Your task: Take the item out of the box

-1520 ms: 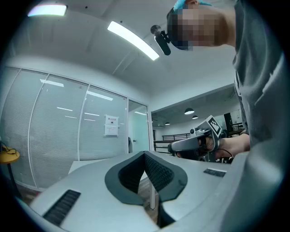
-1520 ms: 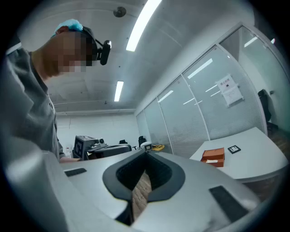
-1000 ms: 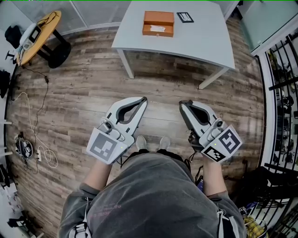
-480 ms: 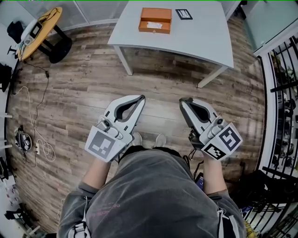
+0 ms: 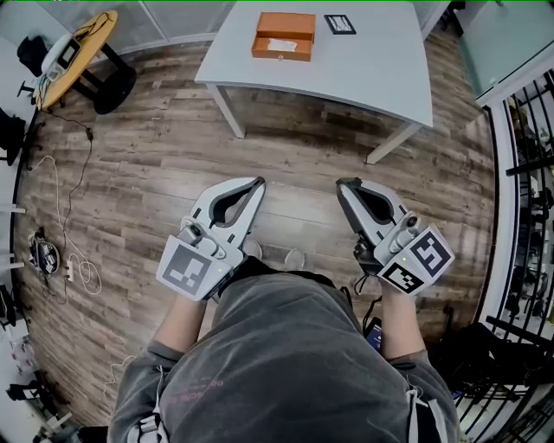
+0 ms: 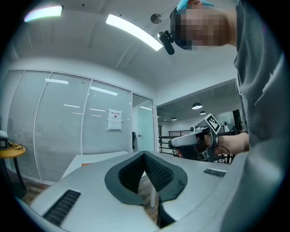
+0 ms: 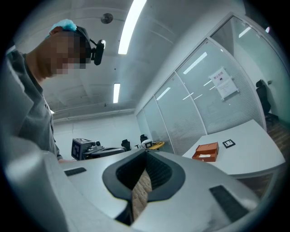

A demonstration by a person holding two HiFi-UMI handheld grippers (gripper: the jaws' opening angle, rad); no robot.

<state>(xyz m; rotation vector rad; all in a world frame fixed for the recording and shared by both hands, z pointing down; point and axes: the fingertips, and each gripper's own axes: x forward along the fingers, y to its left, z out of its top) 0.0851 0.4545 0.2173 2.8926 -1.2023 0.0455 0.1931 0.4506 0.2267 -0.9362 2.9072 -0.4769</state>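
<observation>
An orange box point(image 5: 283, 36) with a white label lies on the white table point(image 5: 363, 69) at the top of the head view; in the right gripper view the orange box point(image 7: 206, 152) shows at the right on the same table point(image 7: 244, 156). My left gripper point(image 5: 258, 182) and right gripper point(image 5: 343, 184) are held side by side above the wooden floor, well short of the table. Both are shut with the jaw tips together and nothing between them. The box's contents are hidden.
A small black-framed card point(image 5: 340, 24) lies on the table beside the box. A round yellow side table point(image 5: 78, 56) stands at the far left, with cables point(image 5: 61, 225) on the floor. A black railing point(image 5: 528, 173) runs along the right. Glass walls stand behind the table.
The view has crept forward: the table and box now sit slightly higher and further left in the head view. Both grippers keep their pose and stay shut.
</observation>
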